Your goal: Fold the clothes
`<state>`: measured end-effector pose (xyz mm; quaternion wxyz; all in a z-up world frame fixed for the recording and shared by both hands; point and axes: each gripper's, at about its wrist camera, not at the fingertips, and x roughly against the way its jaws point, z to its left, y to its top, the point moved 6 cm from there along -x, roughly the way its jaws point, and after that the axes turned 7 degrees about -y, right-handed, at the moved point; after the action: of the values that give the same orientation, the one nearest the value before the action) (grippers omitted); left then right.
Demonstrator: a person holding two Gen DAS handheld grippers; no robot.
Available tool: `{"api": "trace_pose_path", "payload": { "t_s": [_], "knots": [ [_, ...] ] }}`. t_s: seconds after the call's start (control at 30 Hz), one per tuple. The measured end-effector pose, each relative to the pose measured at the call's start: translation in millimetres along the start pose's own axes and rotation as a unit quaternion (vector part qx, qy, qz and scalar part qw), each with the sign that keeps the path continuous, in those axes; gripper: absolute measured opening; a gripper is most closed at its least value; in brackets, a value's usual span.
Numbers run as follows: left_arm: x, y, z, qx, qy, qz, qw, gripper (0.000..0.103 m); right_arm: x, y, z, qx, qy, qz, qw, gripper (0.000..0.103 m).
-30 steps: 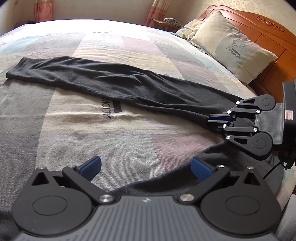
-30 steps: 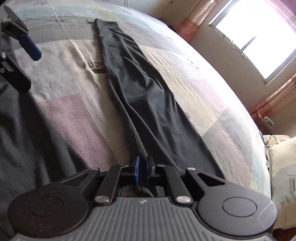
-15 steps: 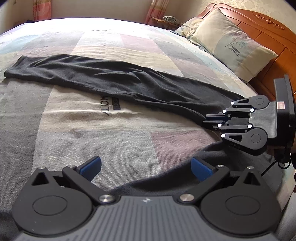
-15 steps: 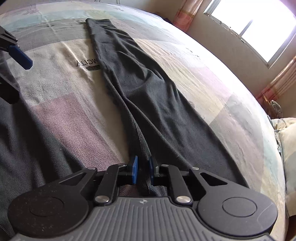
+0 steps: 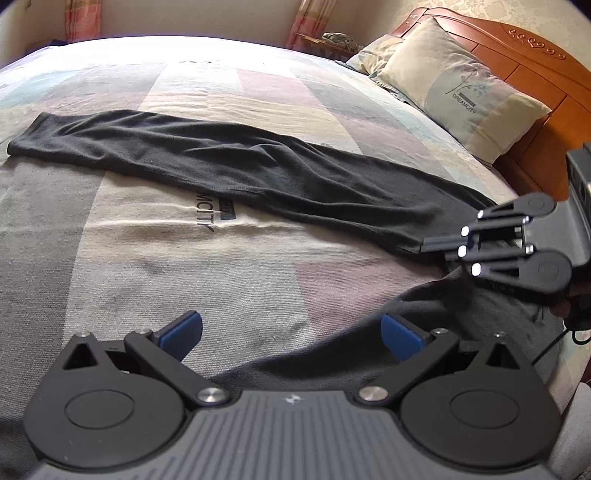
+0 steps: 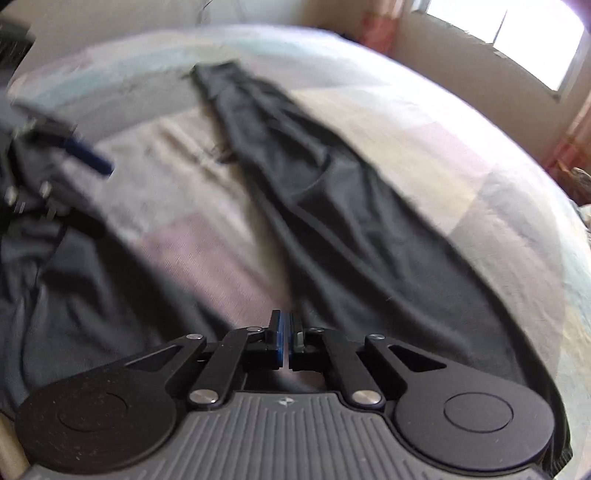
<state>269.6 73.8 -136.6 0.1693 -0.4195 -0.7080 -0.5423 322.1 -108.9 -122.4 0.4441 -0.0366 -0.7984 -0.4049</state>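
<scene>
A long black garment lies on the bed, one leg (image 5: 229,173) stretched flat from far left to right, the rest (image 5: 461,314) bunched at the near right. My left gripper (image 5: 291,332) hovers open above the bedspread and the near cloth edge, holding nothing. My right gripper (image 5: 428,244) is at the right, tips at the leg's near end. In the blurred right wrist view that gripper (image 6: 285,345) is shut, pads together with no cloth between them, and the leg (image 6: 332,206) runs away ahead. One blue pad (image 6: 90,160) of the left gripper shows at the left.
The patchwork bedspread (image 5: 166,258) covers a wide bed. Pillows (image 5: 454,88) lean on a wooden headboard (image 5: 535,62) at the far right. A bright window (image 6: 532,33) and pink curtains (image 6: 569,147) stand beyond the bed.
The right gripper's pads held the leg's seam, parted slightly, and are now together without cloth; it has risen a little and rolled. The left gripper has stayed put.
</scene>
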Motion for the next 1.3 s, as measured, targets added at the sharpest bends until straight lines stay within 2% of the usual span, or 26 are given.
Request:
{"api": "trace_pose_path", "payload": {
  "t_s": [0.13,0.23,0.3,0.43,0.53,0.63,0.73,0.87,0.93,1.0,1.03,1.13,1.17,1.3],
  "knots": [
    [1.8,1.9,-1.1,-0.002,0.001,-0.001,1.0000,0.102,-12.1,-3.3,-17.1,-0.022,-0.055,0.023,0.998,0.005],
    [1.0,2.3,-1.7,-0.003,0.000,0.002,1.0000,0.102,-19.4,-19.8,-8.8,-0.022,-0.035,0.061,0.997,0.006],
    [-0.5,3.9,-2.7,-0.010,0.004,0.007,0.9999,0.102,-12.9,-19.1,-5.6,-0.014,-0.032,0.053,0.998,0.005],
    [-2.6,14.8,-12.4,-0.035,-0.003,0.016,0.9992,0.102,-9.0,-11.7,-17.7,-0.040,-0.062,0.029,0.997,0.007],
    [-6.3,29.9,-27.1,-0.068,-0.021,0.022,0.9972,0.102,-22.7,-20.6,-23.5,-0.062,-0.068,0.055,0.994,0.010],
    [-15.1,51.8,-46.1,-0.105,-0.045,0.022,0.9932,0.102,-21.0,-28.6,-24.7,-0.089,-0.067,0.046,0.993,0.010],
    [-39.9,76.4,-67.1,-0.132,-0.091,0.019,0.9869,0.102,-19.2,-33.7,-28.7,-0.125,-0.063,0.036,0.990,0.011],
    [-96.9,94.7,-82.3,-0.106,-0.169,0.048,0.9787,0.102,-10.3,-40.3,-33.6,-0.151,-0.053,0.015,0.987,0.011],
    [-128.0,90.3,-74.2,-0.071,-0.183,0.086,0.9767,0.102,-4.4,-43.9,-36.8,-0.162,-0.045,0.002,0.986,0.012],
    [-145.3,87.7,-58.6,-0.069,-0.152,0.094,0.9815,0.101,8.5,-47.8,-43.1,-0.178,-0.044,-0.014,0.983,0.014],
    [-143.1,89.3,-55.3,-0.078,-0.154,0.082,0.9815,0.101,16.3,-50.0,-46.7,-0.184,-0.046,-0.020,0.982,0.015],
    [-127.2,96.2,-44.7,-0.081,-0.074,0.075,0.9912,0.101,36.9,-57.5,-51.5,-0.191,-0.049,-0.027,0.980,0.015],
    [-117.7,96.9,-45.4,-0.090,-0.063,0.065,0.9918,0.101,40.2,-58.5,-49.5,-0.194,-0.042,-0.029,0.980,0.015],
    [-86.7,84.0,-53.2,-0.101,-0.085,0.061,0.9894,0.102,33.5,-58.2,-36.2,-0.198,-0.022,-0.018,0.980,0.015]
  ]
}}
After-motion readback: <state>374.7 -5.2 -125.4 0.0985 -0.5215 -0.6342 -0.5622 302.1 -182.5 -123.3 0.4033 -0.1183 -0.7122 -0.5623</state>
